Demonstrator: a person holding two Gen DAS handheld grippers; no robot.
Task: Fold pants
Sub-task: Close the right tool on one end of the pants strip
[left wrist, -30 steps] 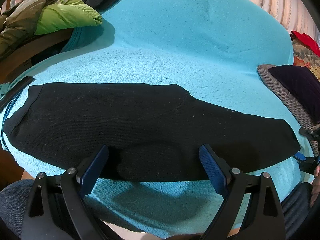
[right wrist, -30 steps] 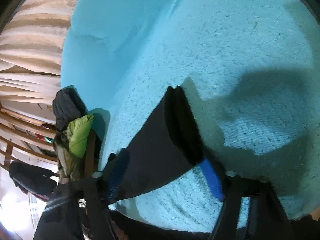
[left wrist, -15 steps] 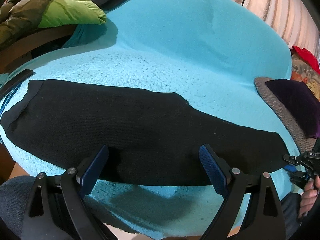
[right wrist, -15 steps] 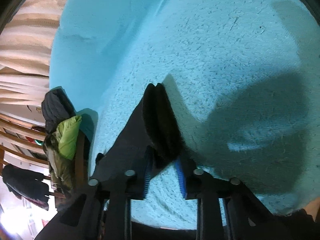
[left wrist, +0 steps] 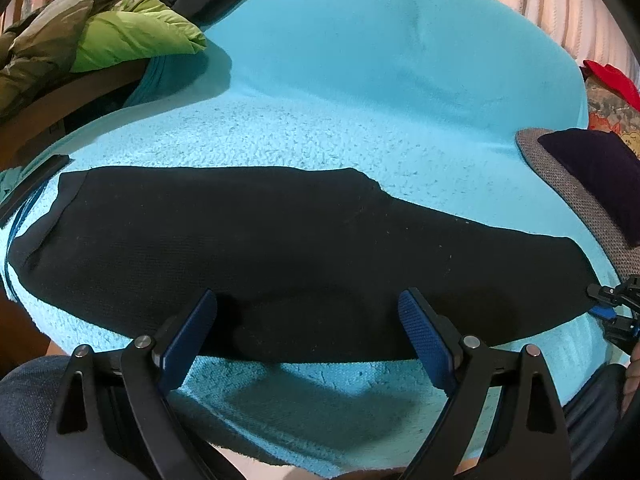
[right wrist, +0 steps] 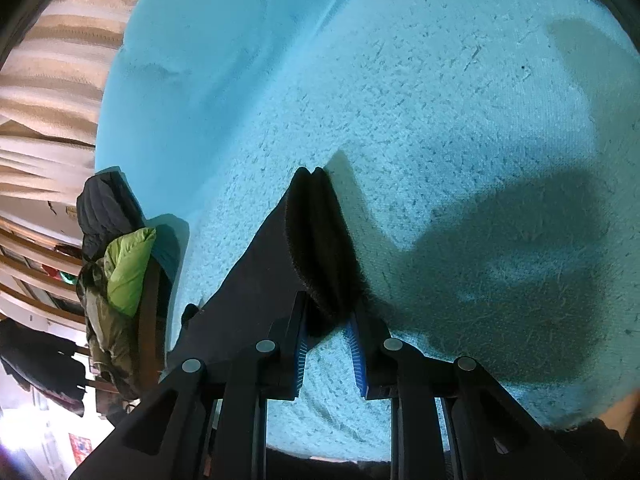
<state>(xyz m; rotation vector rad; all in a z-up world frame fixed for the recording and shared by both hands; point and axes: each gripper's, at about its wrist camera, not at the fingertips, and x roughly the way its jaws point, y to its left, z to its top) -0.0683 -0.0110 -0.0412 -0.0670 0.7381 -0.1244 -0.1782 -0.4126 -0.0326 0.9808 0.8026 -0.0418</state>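
Currently, a pair of black pants (left wrist: 280, 256) is seen laid lengthwise across a turquoise fleece blanket (left wrist: 360, 100) that covers a couch. The pants are folded in half, leg on leg, with the waistband end toward the left of the left wrist view and the leg hems toward the right.

The left gripper (left wrist: 308, 320) is held spread wide at the near edge of the pants, around the middle of their length. Its blue pads (left wrist: 420, 328) stand well apart, and nothing is grasped between them. Whether the pad tips touch the fabric cannot be told.

The right gripper (right wrist: 330, 332) is clamped on the hem end of the pants (right wrist: 320, 248). In the right wrist view the cuffs are seen pinched between the two narrow-set blue pads (right wrist: 356, 348), with the doubled hem bunched and raised slightly off the blanket just beyond the fingertips. In the left wrist view the same gripper (left wrist: 612, 304) is seen at the far right edge, at the corner of the leg ends.

A lime-green puffer jacket (left wrist: 132, 36) and dark coats are piled at the far left end of the couch. A grey woven cushion (left wrist: 576, 200) with a dark purple pillow (left wrist: 600, 168) on it lies at the right end, near the hems. A striped curtain (right wrist: 52, 80) is seen behind the couch.
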